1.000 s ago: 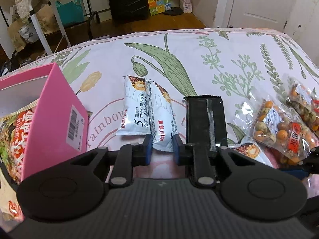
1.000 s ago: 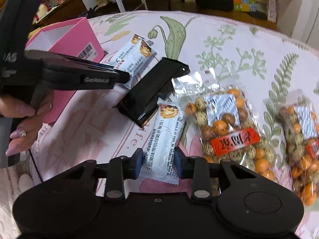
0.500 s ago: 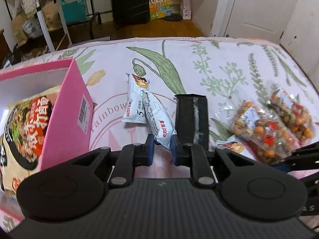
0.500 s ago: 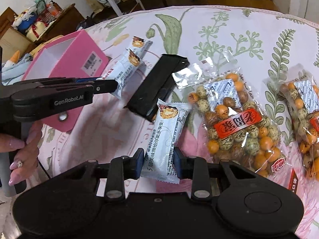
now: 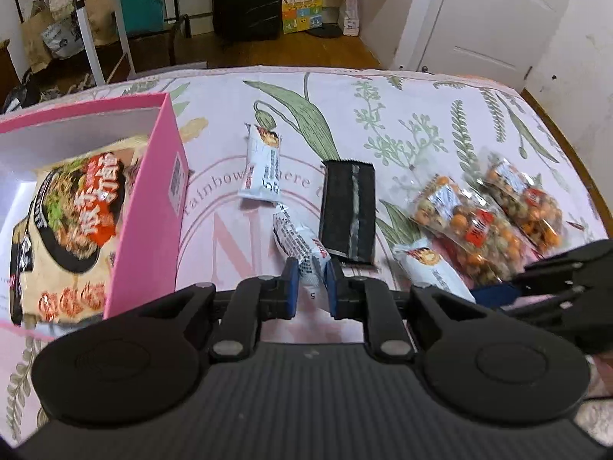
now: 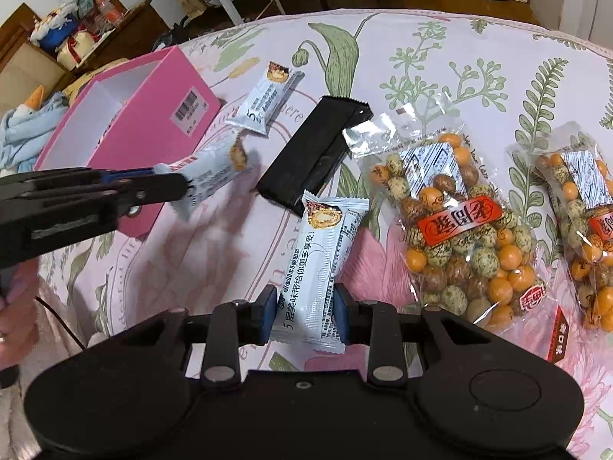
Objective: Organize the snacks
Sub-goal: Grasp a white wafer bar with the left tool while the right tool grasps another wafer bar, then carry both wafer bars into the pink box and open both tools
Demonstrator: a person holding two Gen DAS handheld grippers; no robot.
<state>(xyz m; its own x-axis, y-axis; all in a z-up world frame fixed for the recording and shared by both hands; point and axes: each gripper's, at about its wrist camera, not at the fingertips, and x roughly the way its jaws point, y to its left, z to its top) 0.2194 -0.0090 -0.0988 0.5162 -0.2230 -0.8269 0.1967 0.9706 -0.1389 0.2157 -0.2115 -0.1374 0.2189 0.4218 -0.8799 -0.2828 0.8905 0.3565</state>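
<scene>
Here, your left gripper (image 5: 309,287) has its blue pads pinched on a white wafer packet (image 5: 300,243), lifted off the floral tablecloth (image 5: 421,115) beside the pink box (image 5: 153,222); the packet is motion-blurred, so its print is hard to read. Your right gripper (image 6: 305,308) is clamped on a second white wafer packet (image 6: 325,257), which shows a pastry picture at its far end and blue Chinese lettering; its near end is cut off behind the pads, and you cannot tell whether it is off the cloth. Just beyond it lies a black packet (image 6: 312,157), flat on the cloth toward the middle of the table. A third white packet (image 6: 264,101) rests further on, near the box's far corner. Toward the table's right edge, two clear bags of mixed coated nuts (image 6: 456,226) lie side by side, the outer bag (image 6: 578,214) cut off by the frame. Inside the pink box you can see a noodle pack (image 5: 72,226), partly hidden by the box wall.
</scene>
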